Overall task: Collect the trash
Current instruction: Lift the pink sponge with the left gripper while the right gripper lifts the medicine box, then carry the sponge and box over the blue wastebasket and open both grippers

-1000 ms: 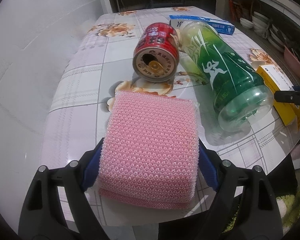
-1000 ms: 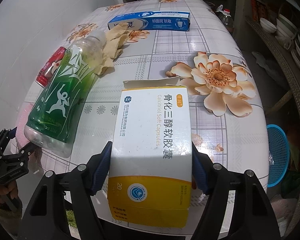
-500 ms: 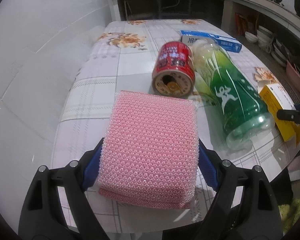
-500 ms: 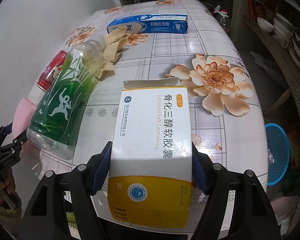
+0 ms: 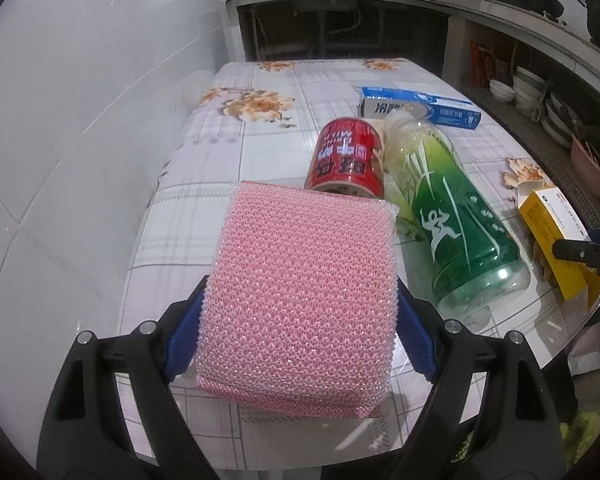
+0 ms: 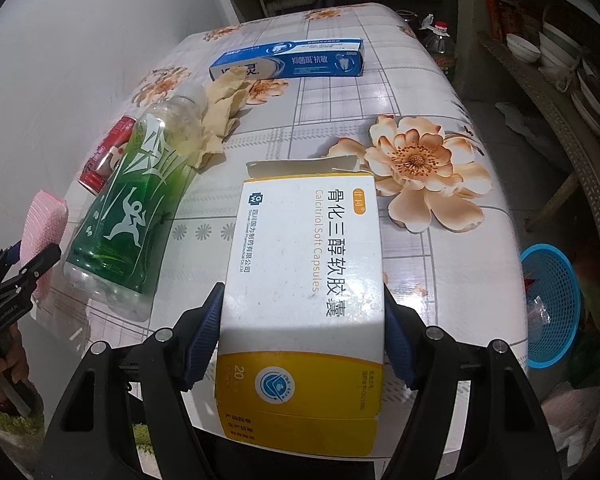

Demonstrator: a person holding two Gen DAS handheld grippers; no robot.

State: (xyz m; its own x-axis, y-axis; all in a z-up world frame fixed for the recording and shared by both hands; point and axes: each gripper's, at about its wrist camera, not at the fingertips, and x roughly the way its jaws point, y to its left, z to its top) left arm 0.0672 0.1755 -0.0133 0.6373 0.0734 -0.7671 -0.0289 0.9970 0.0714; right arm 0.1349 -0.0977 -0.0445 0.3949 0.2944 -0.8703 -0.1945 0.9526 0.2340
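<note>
Sponge (image 5: pixel 300 304) (pink) clamped in left gripper (image 5: pixel 300 336); right gripper (image 6: pixel 302 336) clamps medicine box (image 6: pixel 304 300).

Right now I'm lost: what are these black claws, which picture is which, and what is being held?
There is no robot. A person holds a two-finger claw in each hand, with a camera on each looking along the fingers. The left gripper is closed on a pink sponge. The right gripper is closed on a white and yellow medicine box. On the flowered table lie a green bottle, a red can, a blue toothpaste box and crumpled paper. A blue basket stands beside the table.
</note>
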